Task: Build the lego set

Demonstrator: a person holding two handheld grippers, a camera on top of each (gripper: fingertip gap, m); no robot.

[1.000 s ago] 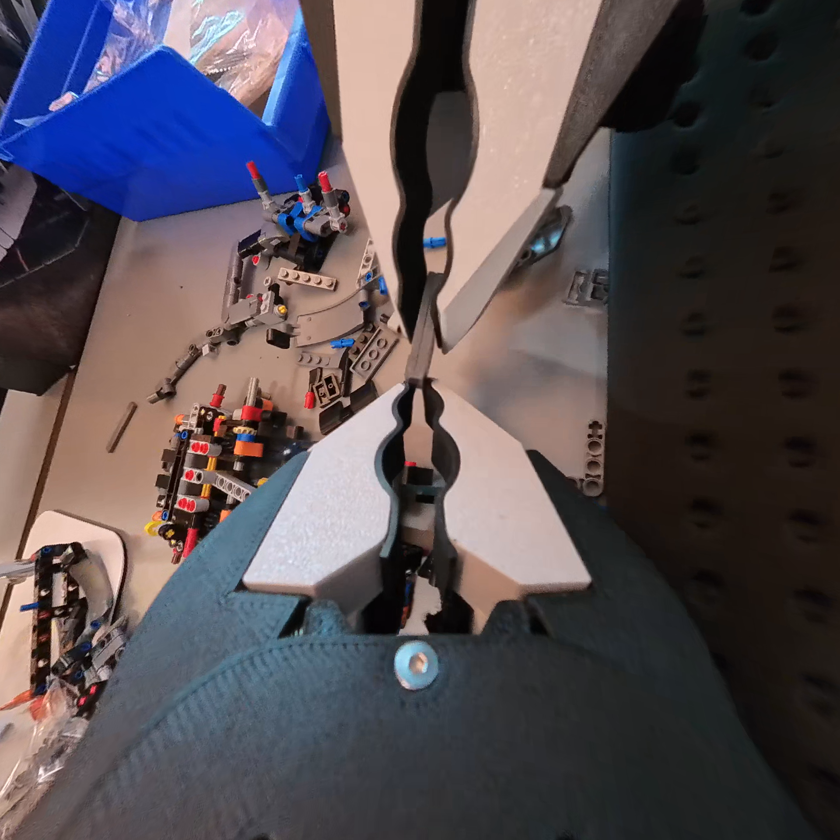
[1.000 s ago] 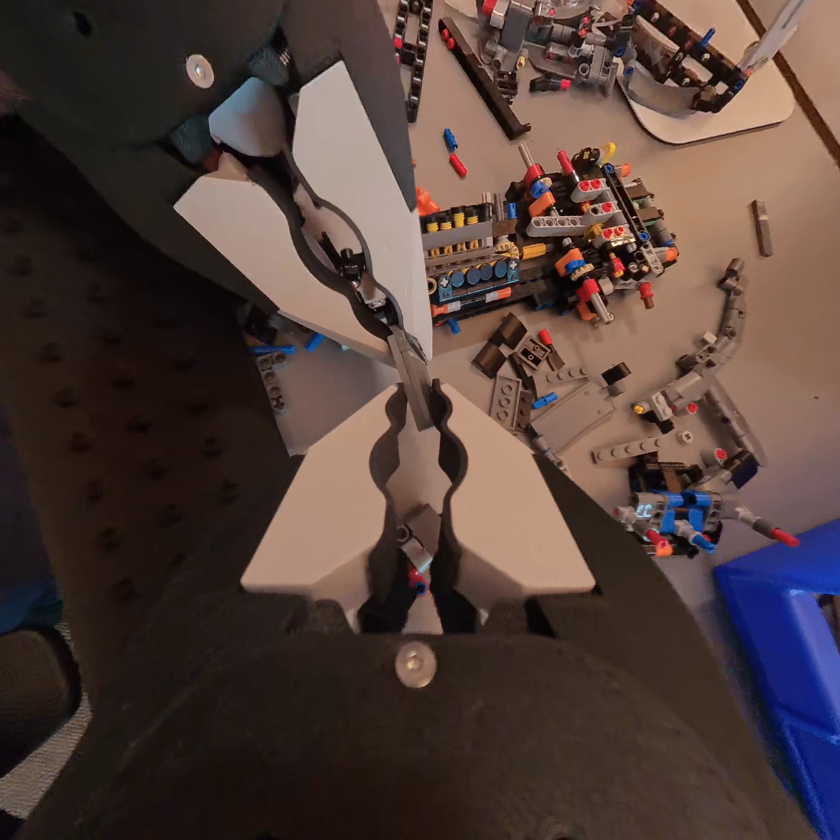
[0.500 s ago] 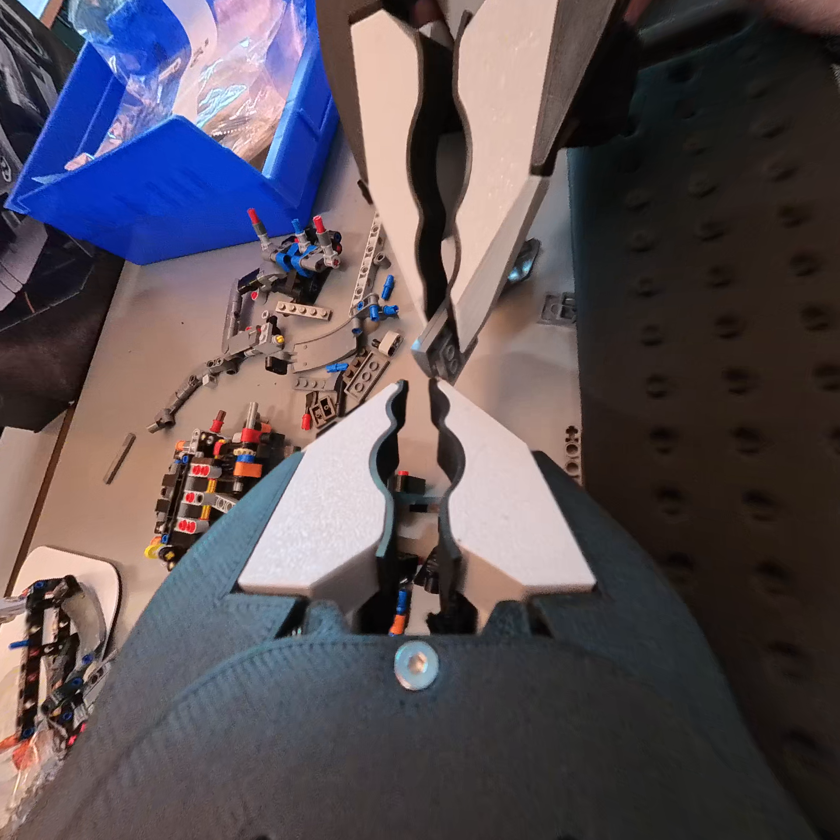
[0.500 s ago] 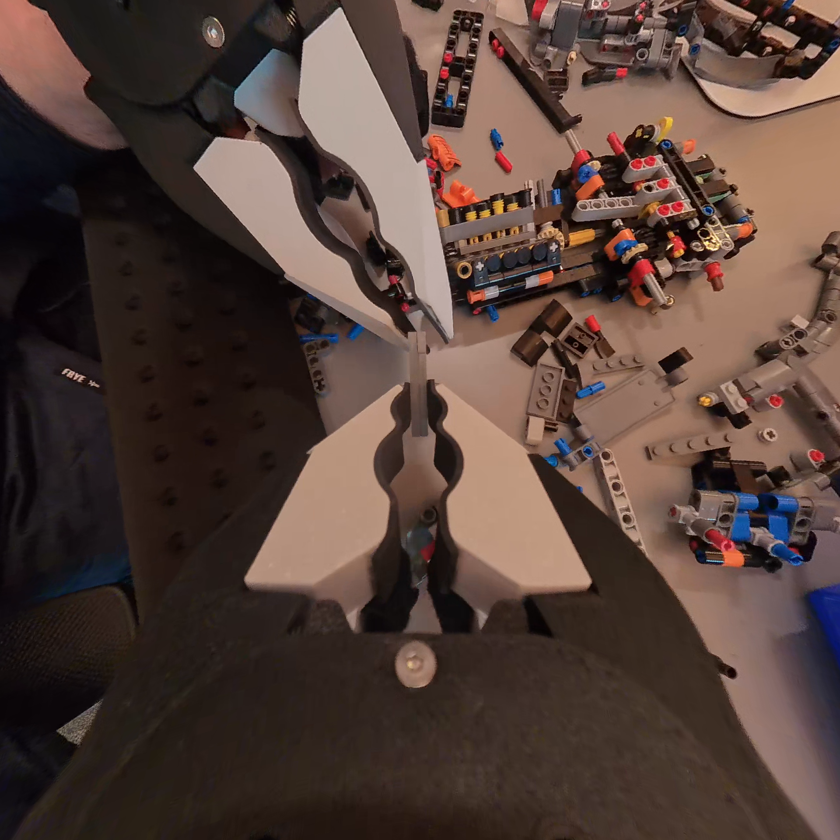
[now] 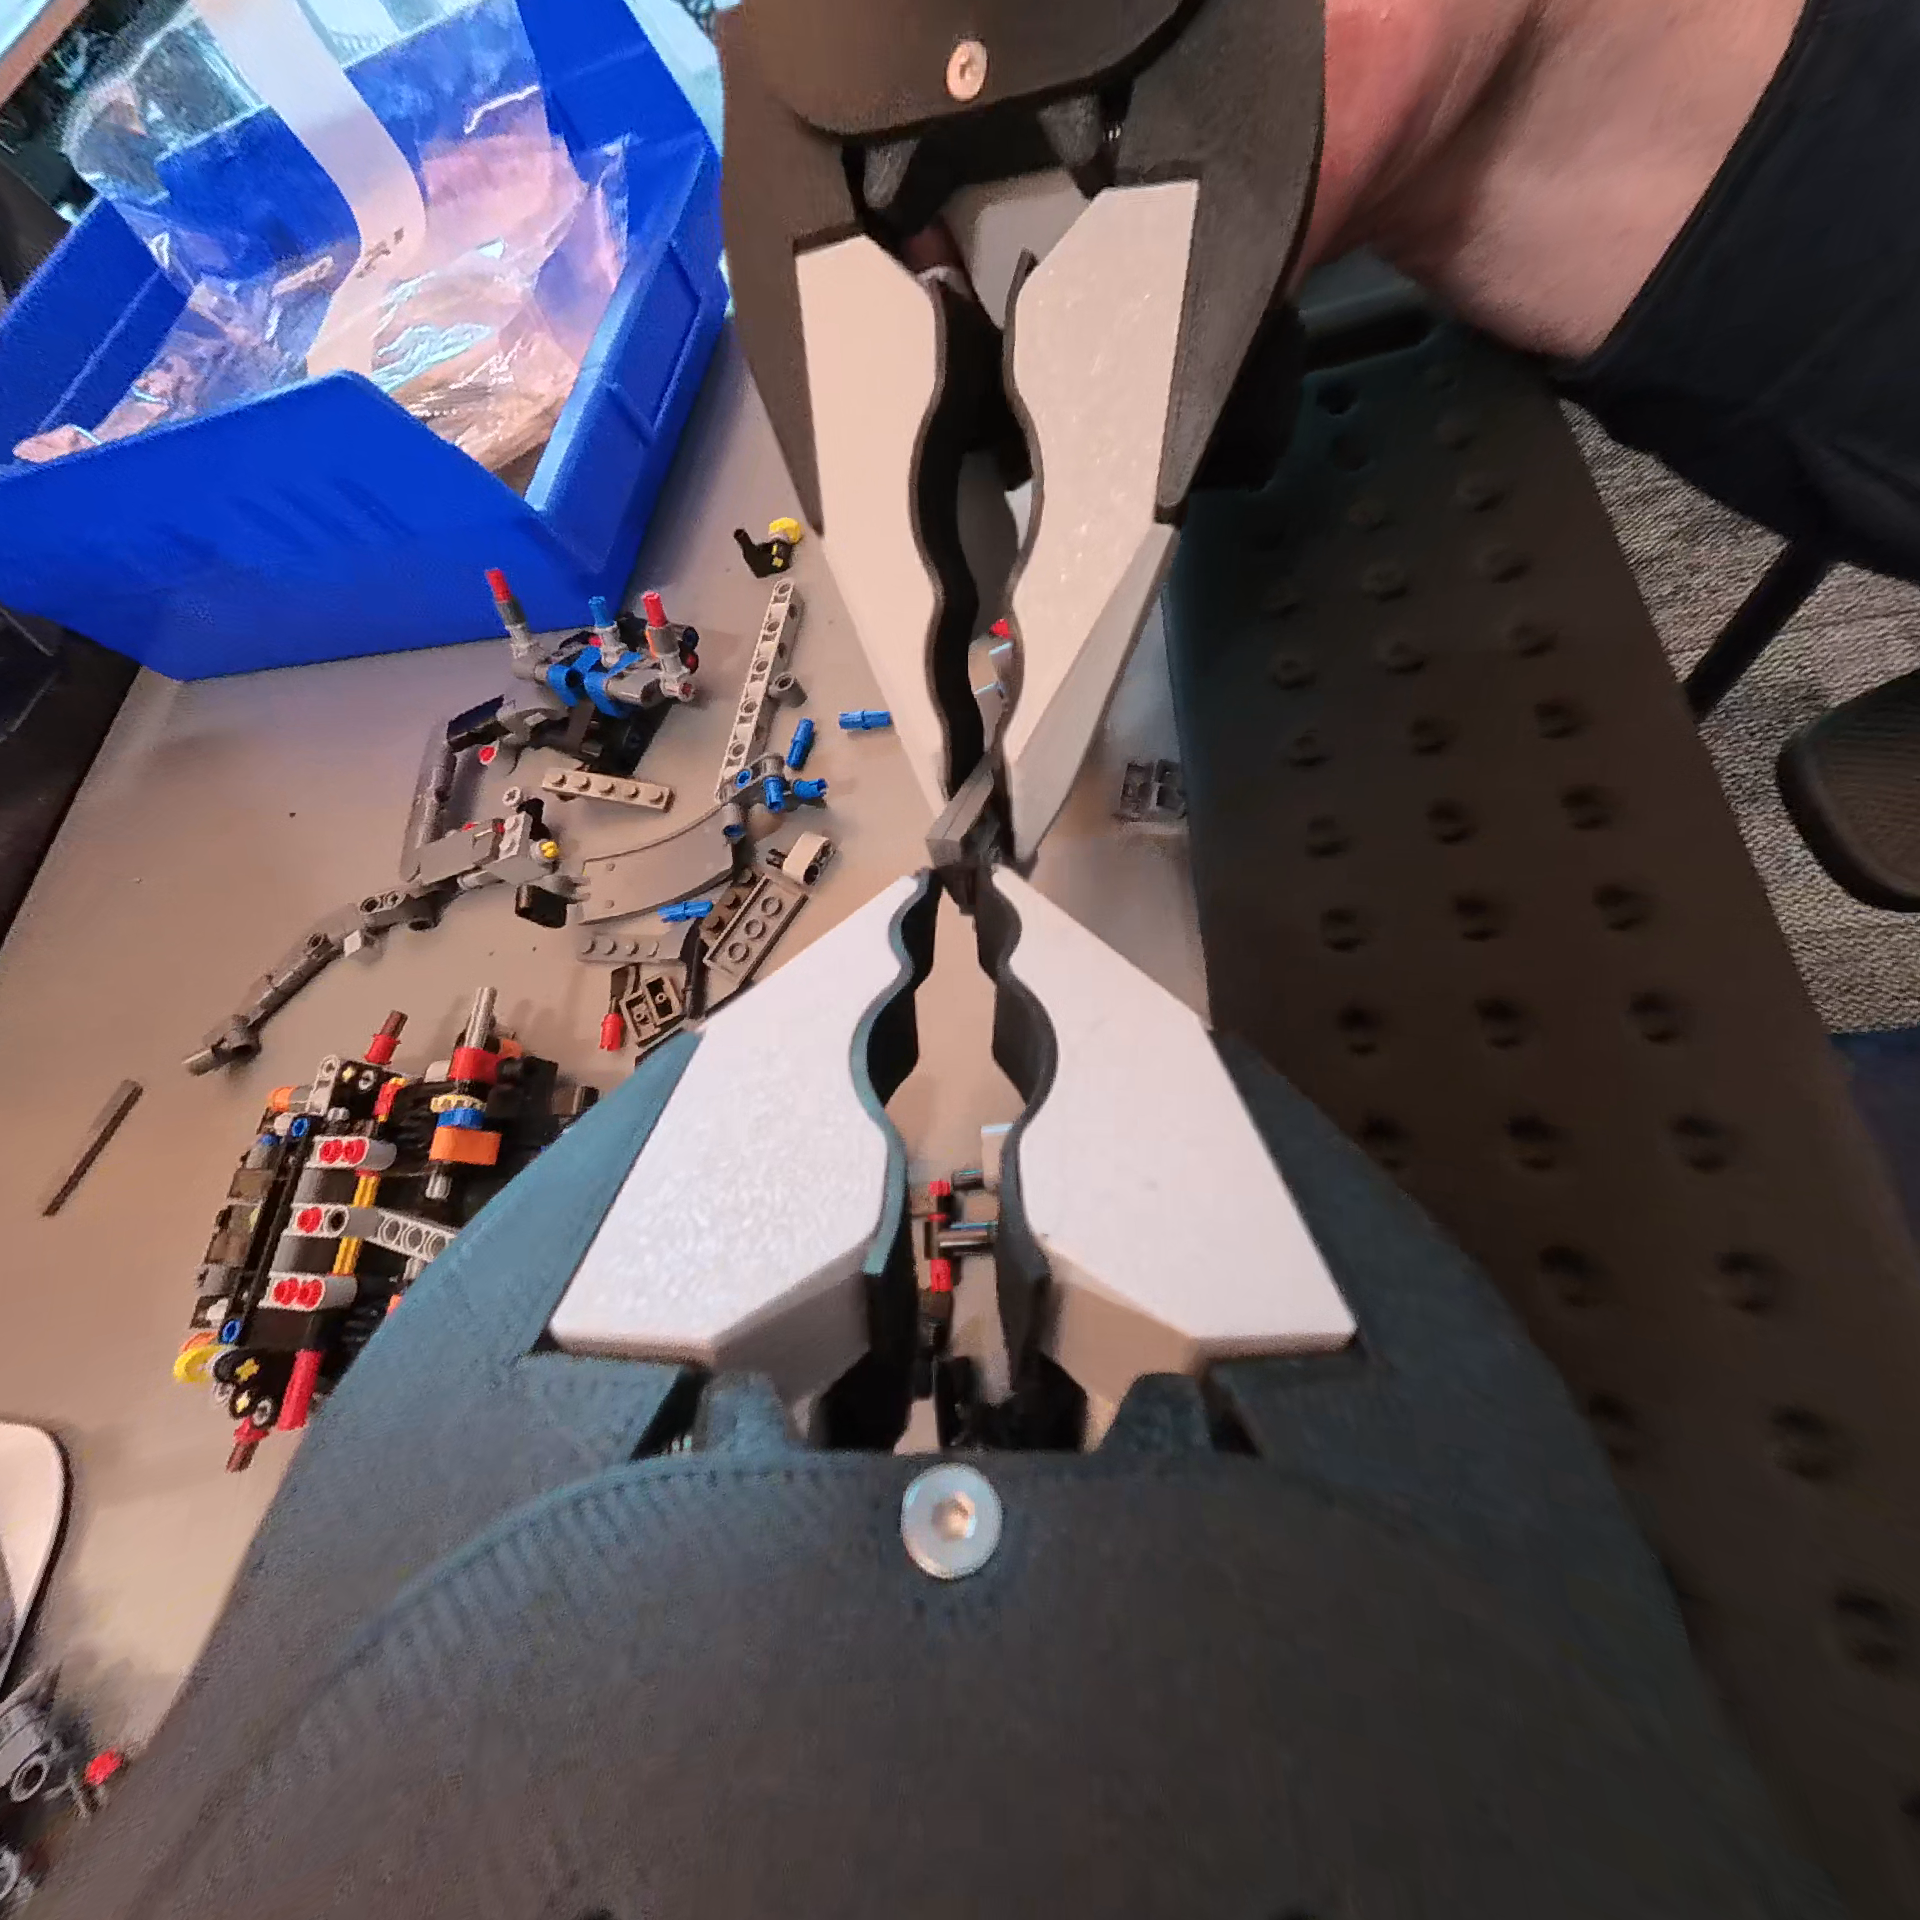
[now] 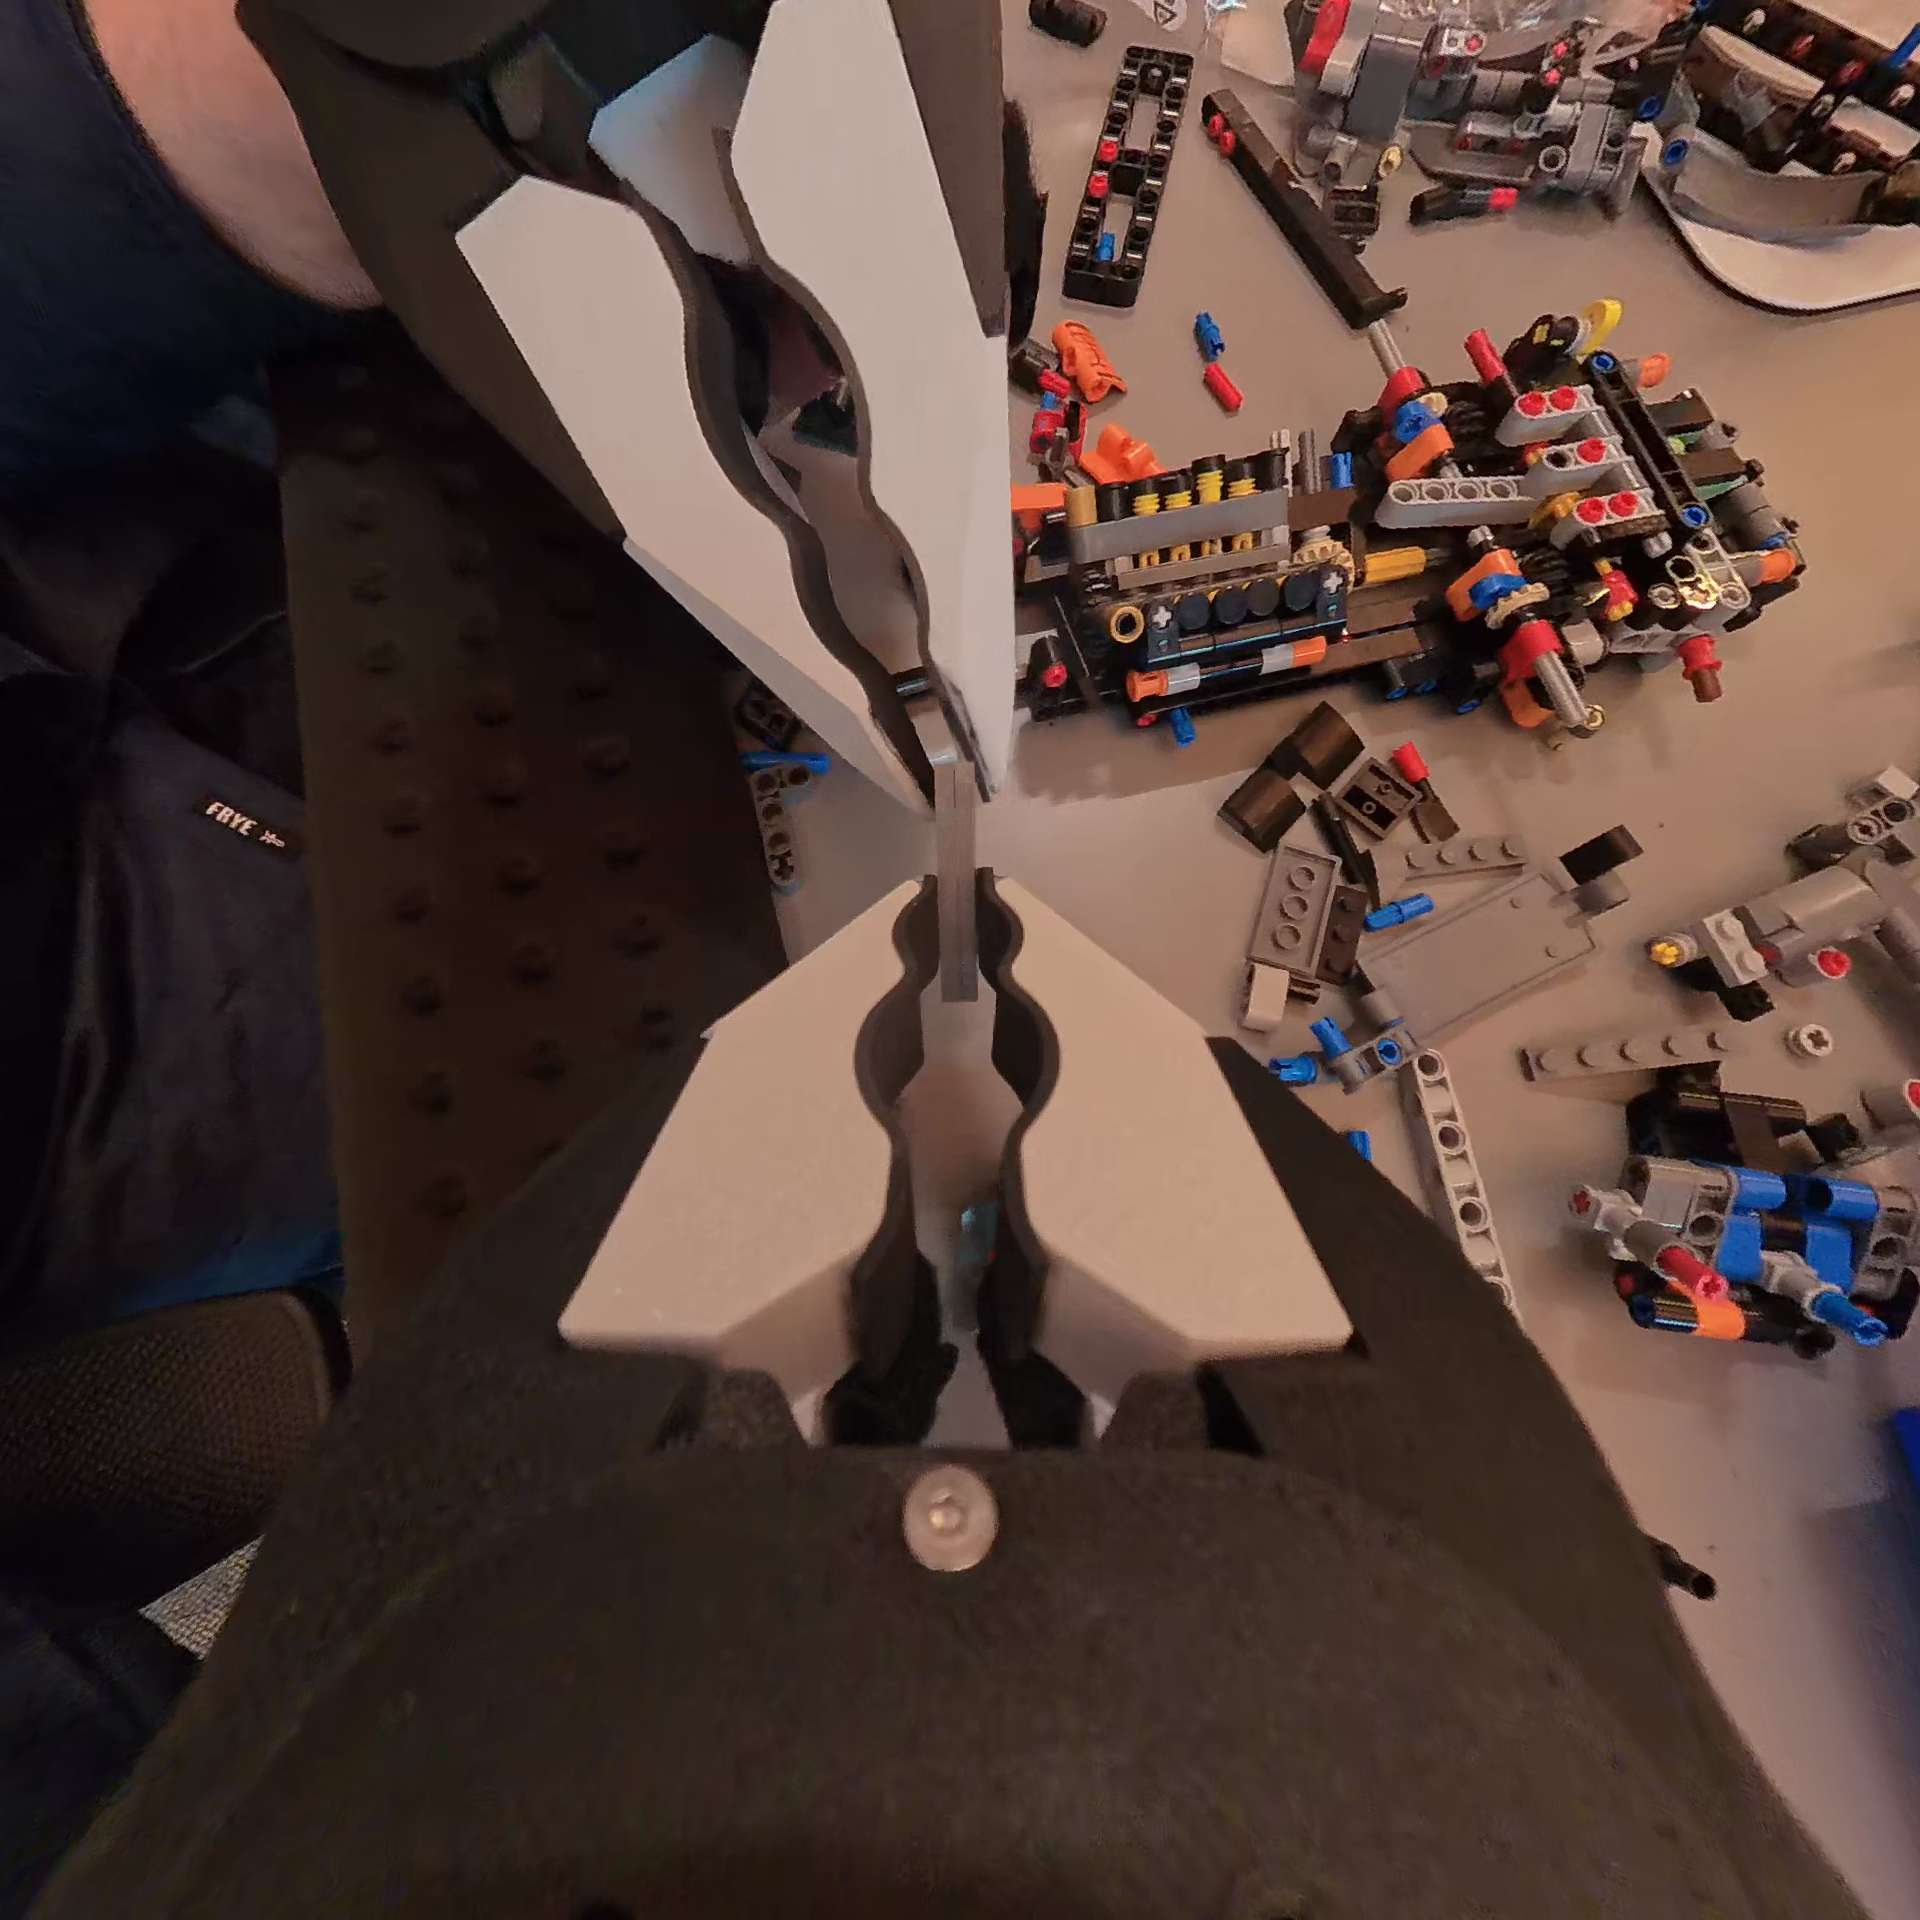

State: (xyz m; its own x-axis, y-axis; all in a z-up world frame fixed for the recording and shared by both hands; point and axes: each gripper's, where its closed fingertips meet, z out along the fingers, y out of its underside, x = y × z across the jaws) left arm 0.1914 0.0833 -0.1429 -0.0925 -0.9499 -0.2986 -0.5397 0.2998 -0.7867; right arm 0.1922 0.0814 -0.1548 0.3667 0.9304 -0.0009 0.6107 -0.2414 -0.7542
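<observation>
Slippage was my worry: my right tongs [image 6: 954,894] were clamped on the thin grey plate [image 6: 957,914], whose far end sat between the tips of my left tongs [image 5: 961,891], pinched nearly together. Any twist could have flicked it into the loose pieces [image 6: 1351,935] beyond.

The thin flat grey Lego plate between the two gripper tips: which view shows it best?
The right wrist view: the thin flat grey Lego plate stands edge-on, clamped in the right hand-held gripper. The left wrist view shows only its short tilted end.
</observation>
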